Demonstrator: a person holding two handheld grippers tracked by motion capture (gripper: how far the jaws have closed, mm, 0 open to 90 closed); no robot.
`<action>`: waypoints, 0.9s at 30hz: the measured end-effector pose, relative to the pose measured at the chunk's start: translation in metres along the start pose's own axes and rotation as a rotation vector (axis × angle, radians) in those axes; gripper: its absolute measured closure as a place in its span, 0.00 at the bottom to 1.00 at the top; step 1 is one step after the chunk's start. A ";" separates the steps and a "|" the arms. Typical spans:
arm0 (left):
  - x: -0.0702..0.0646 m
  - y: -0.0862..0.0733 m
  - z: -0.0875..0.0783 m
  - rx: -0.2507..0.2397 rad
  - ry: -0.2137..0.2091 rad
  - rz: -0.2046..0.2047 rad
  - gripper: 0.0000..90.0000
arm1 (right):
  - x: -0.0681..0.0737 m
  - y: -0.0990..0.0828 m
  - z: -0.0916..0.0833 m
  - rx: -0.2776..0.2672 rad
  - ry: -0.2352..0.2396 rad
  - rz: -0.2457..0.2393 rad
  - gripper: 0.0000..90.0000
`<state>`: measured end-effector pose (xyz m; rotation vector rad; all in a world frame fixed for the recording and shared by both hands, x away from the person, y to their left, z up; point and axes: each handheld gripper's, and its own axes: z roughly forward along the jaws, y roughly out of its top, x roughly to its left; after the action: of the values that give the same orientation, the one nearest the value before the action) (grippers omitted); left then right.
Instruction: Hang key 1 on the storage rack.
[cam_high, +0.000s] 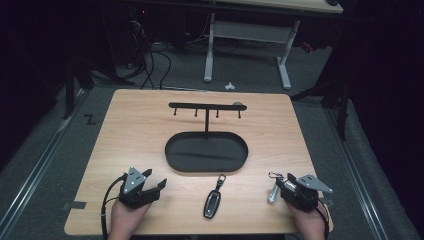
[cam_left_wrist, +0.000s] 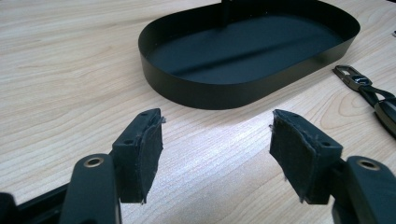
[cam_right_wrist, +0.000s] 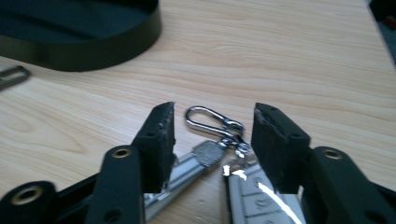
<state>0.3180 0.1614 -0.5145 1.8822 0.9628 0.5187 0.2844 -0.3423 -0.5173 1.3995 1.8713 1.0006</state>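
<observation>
Black tray beyond silver keys

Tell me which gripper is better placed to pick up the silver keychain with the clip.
Right. The right gripper has its open jaws on either side of the silver keychain. The left gripper sits open over bare table, across the black key fob.

My tabletop is pale smooth wood grain; the tray is matt black metal; the carabiner is glossy chrome.
</observation>
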 end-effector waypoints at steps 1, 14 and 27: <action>-0.001 0.000 0.000 -0.002 0.001 0.005 0.39 | 0.001 0.001 0.000 0.000 0.018 0.005 0.59; -0.005 -0.003 0.004 0.012 0.017 0.034 0.38 | 0.030 0.029 0.008 -0.080 0.067 -0.028 0.62; -0.005 -0.006 0.003 0.024 0.006 0.045 0.38 | 0.062 0.017 0.014 -0.021 0.195 -0.079 0.73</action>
<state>0.3145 0.1580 -0.5208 1.9291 0.9362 0.5425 0.2873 -0.2768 -0.5121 1.2433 2.0326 1.1488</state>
